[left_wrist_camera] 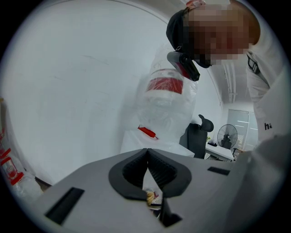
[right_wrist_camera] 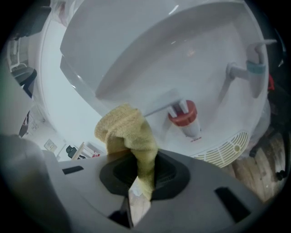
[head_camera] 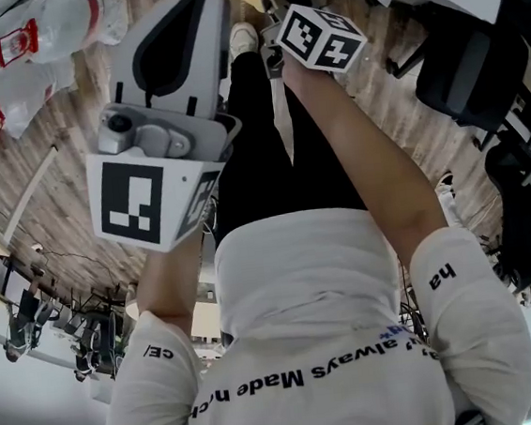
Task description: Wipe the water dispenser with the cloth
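While the cloth [right_wrist_camera: 129,132] is clamped in the right gripper [right_wrist_camera: 144,173] at lower centre, wiping seems about to begin: it must be pressed onto the dispenser [right_wrist_camera: 159,59] above. The left gripper [left_wrist_camera: 148,166] is closed, empty.

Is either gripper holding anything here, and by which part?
The right gripper holds the yellow cloth, jaws shut on a bunched fold, the rest bulging out past the tips. The left gripper is shut with nothing between its jaws.

The cloth [right_wrist_camera: 129,132] sits left of the tap [right_wrist_camera: 184,116], seemingly against the water dispenser [right_wrist_camera: 136,54].
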Demonstrator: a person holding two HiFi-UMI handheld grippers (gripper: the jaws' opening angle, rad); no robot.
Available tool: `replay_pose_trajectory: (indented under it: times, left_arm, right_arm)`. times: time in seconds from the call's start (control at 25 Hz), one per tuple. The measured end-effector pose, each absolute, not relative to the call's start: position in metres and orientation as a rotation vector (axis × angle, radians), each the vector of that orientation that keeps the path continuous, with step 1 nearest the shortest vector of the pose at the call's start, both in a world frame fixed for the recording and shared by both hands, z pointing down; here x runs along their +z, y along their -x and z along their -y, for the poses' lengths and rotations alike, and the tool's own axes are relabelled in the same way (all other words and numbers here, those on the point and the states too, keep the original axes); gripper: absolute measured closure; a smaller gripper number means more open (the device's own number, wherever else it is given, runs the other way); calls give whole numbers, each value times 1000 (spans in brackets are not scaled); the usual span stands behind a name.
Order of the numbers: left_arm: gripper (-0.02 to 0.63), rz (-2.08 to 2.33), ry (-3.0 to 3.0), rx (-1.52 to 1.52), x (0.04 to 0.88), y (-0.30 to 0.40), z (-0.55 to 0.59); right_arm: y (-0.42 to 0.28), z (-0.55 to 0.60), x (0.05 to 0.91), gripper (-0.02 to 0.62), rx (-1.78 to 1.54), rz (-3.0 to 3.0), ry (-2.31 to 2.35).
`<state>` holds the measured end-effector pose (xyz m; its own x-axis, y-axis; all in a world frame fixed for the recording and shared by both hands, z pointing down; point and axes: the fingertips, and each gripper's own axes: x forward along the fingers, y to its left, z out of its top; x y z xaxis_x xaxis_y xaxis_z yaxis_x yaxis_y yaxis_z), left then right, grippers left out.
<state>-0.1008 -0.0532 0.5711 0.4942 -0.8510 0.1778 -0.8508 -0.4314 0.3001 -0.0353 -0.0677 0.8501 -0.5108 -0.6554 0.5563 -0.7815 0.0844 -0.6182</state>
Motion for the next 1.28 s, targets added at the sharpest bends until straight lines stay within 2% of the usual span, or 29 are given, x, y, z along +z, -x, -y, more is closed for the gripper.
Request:
replay_pose_trajectory:
  times: [0.28, 1.28]
  left_arm:
    - [586, 1430, -2389, 6, 574, 107, 55]
    - [588, 1435, -2353, 31, 593, 132, 58]
  right_arm:
    - [37, 67, 874, 534, 1465, 2182, -1479]
    - [25, 72, 960, 534, 1319, 2009, -1413]
